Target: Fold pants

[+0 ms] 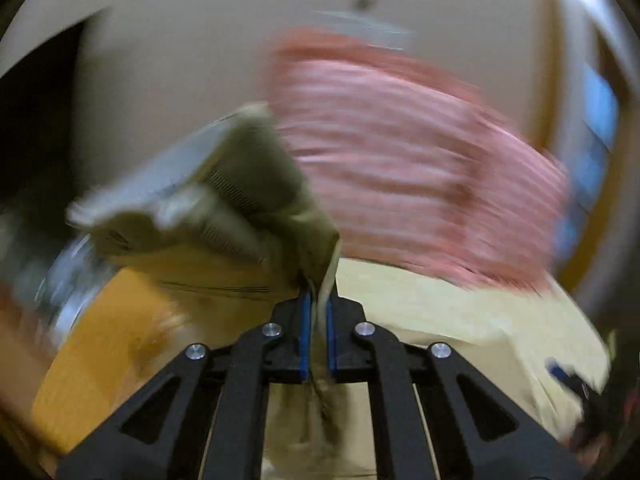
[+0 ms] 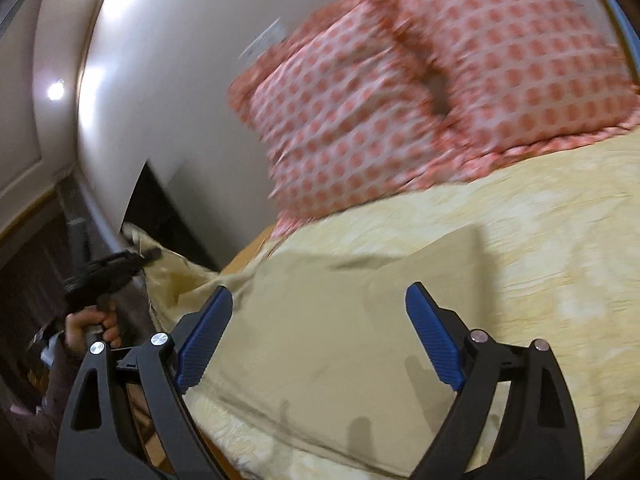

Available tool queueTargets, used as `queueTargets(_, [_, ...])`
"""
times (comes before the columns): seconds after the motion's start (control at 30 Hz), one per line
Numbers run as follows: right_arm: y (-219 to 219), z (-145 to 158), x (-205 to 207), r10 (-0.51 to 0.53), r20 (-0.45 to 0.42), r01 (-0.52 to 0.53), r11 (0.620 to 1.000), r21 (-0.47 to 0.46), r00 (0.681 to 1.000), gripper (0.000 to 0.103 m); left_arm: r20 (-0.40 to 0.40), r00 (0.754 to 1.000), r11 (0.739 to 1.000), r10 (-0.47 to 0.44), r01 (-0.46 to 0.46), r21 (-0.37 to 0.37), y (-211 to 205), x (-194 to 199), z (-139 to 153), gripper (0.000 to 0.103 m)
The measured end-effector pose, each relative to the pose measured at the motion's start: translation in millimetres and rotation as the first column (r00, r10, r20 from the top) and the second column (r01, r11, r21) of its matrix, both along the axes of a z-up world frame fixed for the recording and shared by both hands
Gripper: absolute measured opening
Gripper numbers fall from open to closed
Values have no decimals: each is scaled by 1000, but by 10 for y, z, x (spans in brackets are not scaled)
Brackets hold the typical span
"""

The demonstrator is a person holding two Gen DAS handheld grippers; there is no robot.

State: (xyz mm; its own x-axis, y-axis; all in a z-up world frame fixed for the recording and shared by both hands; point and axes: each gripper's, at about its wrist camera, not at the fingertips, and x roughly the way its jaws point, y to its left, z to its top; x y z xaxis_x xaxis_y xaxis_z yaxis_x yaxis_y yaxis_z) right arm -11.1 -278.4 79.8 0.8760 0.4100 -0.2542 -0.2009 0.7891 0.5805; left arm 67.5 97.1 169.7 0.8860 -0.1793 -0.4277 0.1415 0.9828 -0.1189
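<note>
The pants are pale khaki-beige. In the left wrist view my left gripper (image 1: 318, 300) is shut on a fold of the pants (image 1: 256, 200), which hang lifted in front of it with a waistband and label showing. In the right wrist view the rest of the pants (image 2: 340, 320) lies flat on the yellow bedspread (image 2: 560, 240). My right gripper (image 2: 320, 316) is open and empty, hovering just above that flat part. The left gripper (image 2: 148, 256) also shows at the far left, held up with cloth in it.
Two red-and-white patterned pillows (image 2: 400, 92) lean against the white wall at the head of the bed; they also show in the left wrist view (image 1: 400, 152). The bed's wooden edge (image 1: 100, 340) lies low left. A dark opening (image 2: 168, 220) is beside the bed.
</note>
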Motion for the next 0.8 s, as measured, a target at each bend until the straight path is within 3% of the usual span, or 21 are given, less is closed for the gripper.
queueTargets(0.07, [-197,16,-56,-52,0,52,998,30,999,91,-3,984,979,-179,179,95,-594,-30,-33,6])
queueTargets(0.1, [-295,21,-82,-79,-4,80,996,45,997,91,-47,952,941,-302,306,145,-992,-71,-158,6])
queueTargets(0.17, [-478,-6,-152,-128,-23,129,988,80,992,92,-150,887,869,-436,458,186,-1465,-136,-459,6])
queueTargets(0.2, [-545,-22,-162,-139,-35,141,985,95,990,92,-221,844,825,-488,529,200,-1682,-182,-688,6])
queueTargets(0.3, [-689,-93,-130,-133,-92,144,980,134,987,92,-358,736,730,-575,659,182,-1973,-341,-1187,7])
queueTargets(0.33, [-699,-105,-106,-122,-108,137,981,138,987,92,-368,726,717,-580,670,191,-1998,-412,-1266,9])
queueTargets(0.4, [-694,-148,-16,-100,-149,121,983,140,984,92,-347,739,721,-578,661,208,-1929,-516,-1259,13])
queueTargets(0.47, [-644,-203,115,-61,-195,89,986,139,979,92,-294,748,753,-595,647,121,-1691,-574,-1087,22])
queueTargets(0.5, [-594,-244,206,-41,-234,71,990,119,971,92,-268,762,772,-589,629,93,-1592,-583,-1001,36])
queueTargets(0.53, [-562,-265,268,-37,-260,65,993,97,965,92,-229,793,805,-565,590,56,-1408,-569,-878,57])
queueTargets(0.57, [-515,-295,339,-42,-295,62,996,60,955,91,-193,829,843,-524,537,17,-1184,-506,-755,65])
queueTargets(0.67, [-392,-431,558,-39,-385,35,999,-17,922,84,-192,921,941,-338,337,-39,-563,-220,-684,70])
queueTargets(0.7, [-363,-478,614,-35,-405,26,999,-28,913,80,-224,937,963,-269,262,-60,-345,-87,-735,70])
queueTargets(0.77, [-265,-492,676,-21,-399,-6,998,-67,917,67,-291,932,975,-215,187,-123,-60,143,-861,70])
queueTargets(0.8, [-192,-484,688,-19,-401,-23,995,-99,916,67,-345,914,970,-215,159,-183,106,282,-979,70])
